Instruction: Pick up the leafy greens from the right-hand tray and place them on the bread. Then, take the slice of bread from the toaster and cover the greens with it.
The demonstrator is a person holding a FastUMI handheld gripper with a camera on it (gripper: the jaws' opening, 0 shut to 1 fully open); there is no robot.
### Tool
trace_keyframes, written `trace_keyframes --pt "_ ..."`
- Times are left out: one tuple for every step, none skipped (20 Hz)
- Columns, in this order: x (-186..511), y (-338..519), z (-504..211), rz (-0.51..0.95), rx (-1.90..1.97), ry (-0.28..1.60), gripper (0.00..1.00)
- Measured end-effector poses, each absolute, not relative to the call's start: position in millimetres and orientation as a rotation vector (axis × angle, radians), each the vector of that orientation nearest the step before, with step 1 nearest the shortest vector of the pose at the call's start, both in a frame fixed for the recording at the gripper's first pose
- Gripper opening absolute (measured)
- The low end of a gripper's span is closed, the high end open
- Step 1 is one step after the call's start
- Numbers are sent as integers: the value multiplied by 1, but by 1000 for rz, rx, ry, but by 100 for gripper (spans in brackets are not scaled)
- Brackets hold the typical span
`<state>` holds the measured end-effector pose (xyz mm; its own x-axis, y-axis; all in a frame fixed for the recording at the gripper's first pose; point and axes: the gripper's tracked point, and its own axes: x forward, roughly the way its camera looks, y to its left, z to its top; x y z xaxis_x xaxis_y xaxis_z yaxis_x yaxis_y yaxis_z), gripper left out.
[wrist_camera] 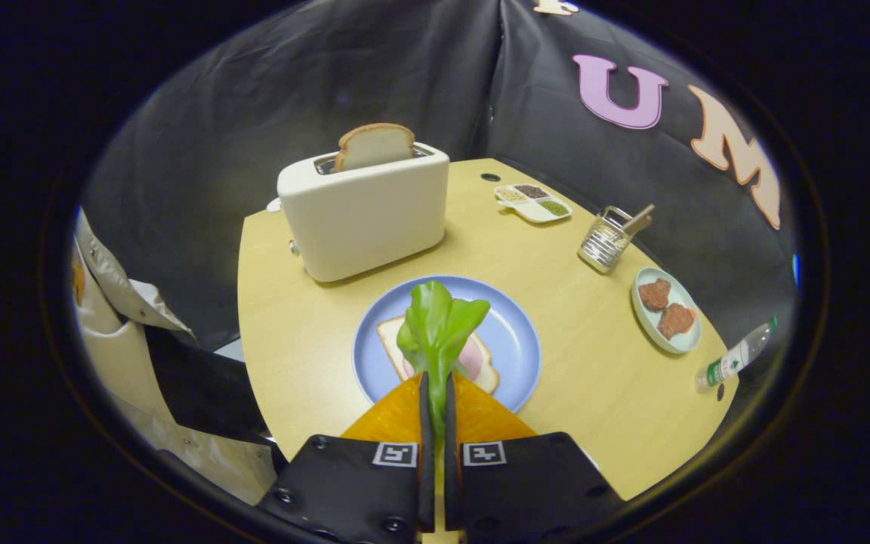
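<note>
Seasoning tray point(532, 202), metal holder point(606, 242), meat plate point(665, 311), bottle point(737, 353) on table point(571, 363)

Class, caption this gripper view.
Gripper shut on leafy greens above bread on blue plate, toaster beyond.

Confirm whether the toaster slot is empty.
No: a bread slice stands up out of the toaster, while the gripper holds the leafy greens.

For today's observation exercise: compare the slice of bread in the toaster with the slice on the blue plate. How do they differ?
The toaster slice stands upright in the toaster; the plate slice lies flat on the blue plate.
The toaster slice is bare; the plate slice carries a pink filling, with the leafy greens clamped in the gripper over it.
The toaster slice sits beyond the fingers; the plate slice just ahead.
Both are pale with brown crust.
</note>
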<state>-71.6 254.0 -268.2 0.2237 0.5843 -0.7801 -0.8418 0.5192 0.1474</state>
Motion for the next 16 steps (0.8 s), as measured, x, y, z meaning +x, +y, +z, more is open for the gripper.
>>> trace_keyframes --pt "-71 258 -270 1014 -341 903 8" --pt "-70 262 -272 1018 -347 905 8" --pt "-70 265 -274 1023 -353 912 8" --pt "-70 268 -278 1025 -360 920 8" --pt "-70 270 -281 1028 -365 924 8" --pt "-70 274 -284 1033 -368 929 8" --pt "-71 277 -286 1037 -370 934 8" --pt "-71 281 -288 1044 -371 938 8" --pt "-71 286 -291 1052 -373 942 8" --pt "-72 290 -293 1060 -373 948 8" --pt "-72 294 -295 1067 -376 952 8" --pt "-72 298 -299 1072 -381 952 8" --pt "-71 301 -302 1073 -386 956 8" --pt "-72 303 -307 1073 -391 963 8" --pt "-69 306 -310 1072 -400 965 8" --pt "-66 309 -312 1068 -402 961 8"
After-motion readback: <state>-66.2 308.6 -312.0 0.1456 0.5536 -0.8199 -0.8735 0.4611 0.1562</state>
